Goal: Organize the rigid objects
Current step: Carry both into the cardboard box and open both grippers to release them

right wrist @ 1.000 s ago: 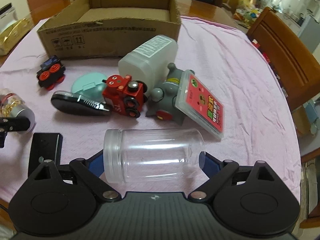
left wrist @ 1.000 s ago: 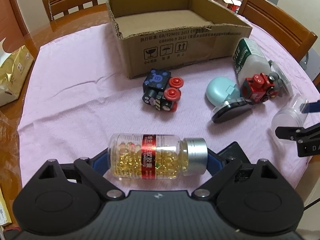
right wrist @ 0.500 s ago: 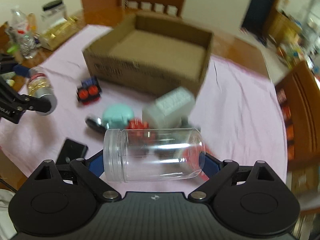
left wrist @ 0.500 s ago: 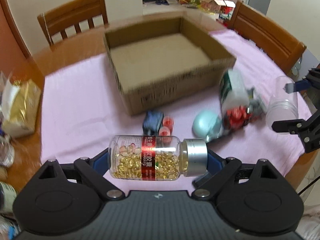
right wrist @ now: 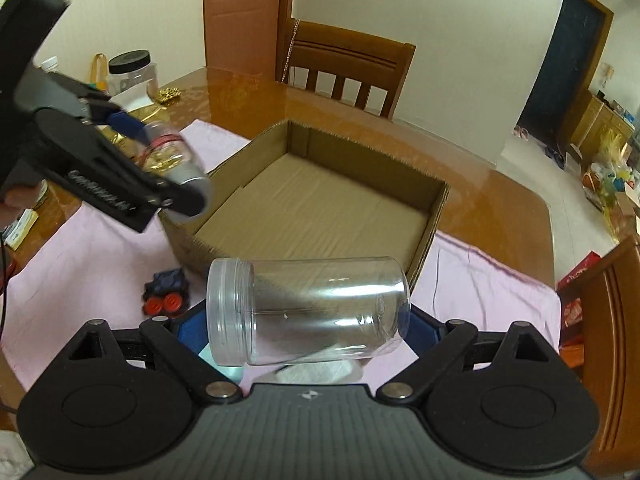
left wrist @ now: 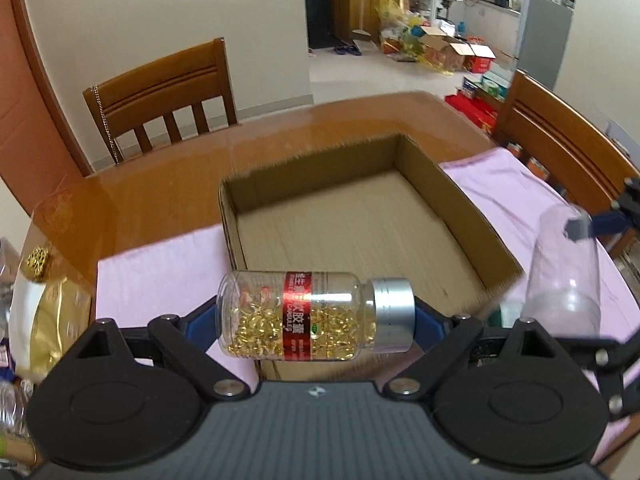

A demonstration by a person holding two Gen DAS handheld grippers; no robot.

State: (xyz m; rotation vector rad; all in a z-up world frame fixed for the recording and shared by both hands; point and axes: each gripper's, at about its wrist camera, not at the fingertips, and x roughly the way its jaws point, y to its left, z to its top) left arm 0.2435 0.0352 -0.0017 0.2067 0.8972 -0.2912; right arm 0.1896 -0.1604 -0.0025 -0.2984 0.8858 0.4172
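left tongs (left wrist: 316, 316): closed end to end on the capsule bottle (left wrist: 312, 316), one blue pad on its base, the other on its silver cap (left wrist: 392, 314); bottle held sideways, clear of the bench, above the near wall of the box.
right tongs (right wrist: 308, 316): closed end to end on the empty clear jar (right wrist: 308, 312), mouth to the left, base to the right; jar held sideways in the air, just short of the box's near corner.
toy train (right wrist: 166, 294): blue with red wheels, lying on the pink cloth (right wrist: 80, 248) just outside the box, below and left of the jar.
cardboard box (left wrist: 460, 204): open-topped, shallow, nothing visible inside; the likely destination for both containers.
bench (left wrist: 168, 184): glossy wood, bare beyond the cloth; gold bag (left wrist: 44, 300) at its left edge.
wooden chair (left wrist: 160, 100): behind the bench, far side.
step in hand (judged): carrying both containers over the box for release.
risk, slip: smooth round ends under small pads could let a container pivot or drop early.
risk, collision: the two tools are near each other; converging on the same spot could knock the jar against the bottle.
risk, roll: released on their sides, either cylinder may roll and strike a wall of the box.
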